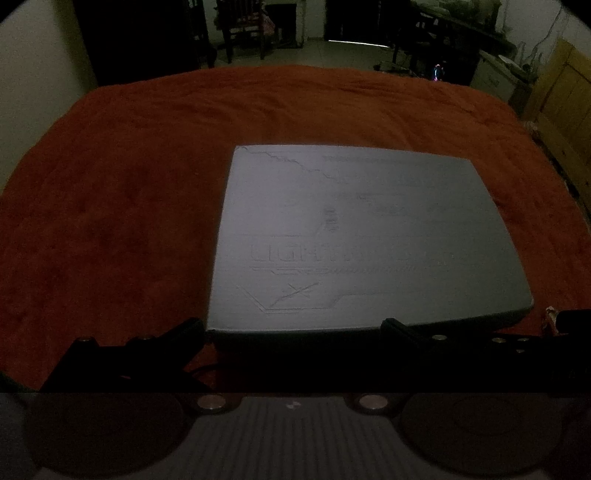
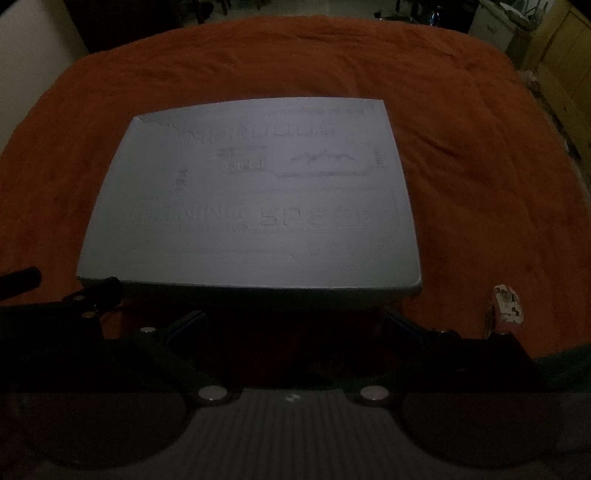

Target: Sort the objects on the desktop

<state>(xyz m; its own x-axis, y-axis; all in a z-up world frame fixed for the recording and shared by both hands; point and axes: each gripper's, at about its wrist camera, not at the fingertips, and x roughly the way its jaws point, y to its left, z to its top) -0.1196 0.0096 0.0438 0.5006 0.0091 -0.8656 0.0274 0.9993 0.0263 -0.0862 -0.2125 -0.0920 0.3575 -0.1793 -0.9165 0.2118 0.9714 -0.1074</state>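
The grey box (image 2: 251, 192) lies flat on the orange-covered table (image 2: 461, 129), at 12 o'clock from both claws. Left claw (image 1: 291, 328) and right claw (image 2: 293, 321) are spread, holding nothing. In this dim light, a claw might bump the box's edge and shove it.

A flat box (image 2: 251, 195) lies on the cloth-covered table (image 2: 461, 155), with a small object (image 2: 508, 304) near its right front corner

The room was dim. A rust-orange cloth-covered table (image 1: 147, 184) stood before a dark wooden chair (image 1: 243, 29), a pale tiled floor (image 1: 332, 51) and a yellowish wooden cabinet (image 1: 565, 96).
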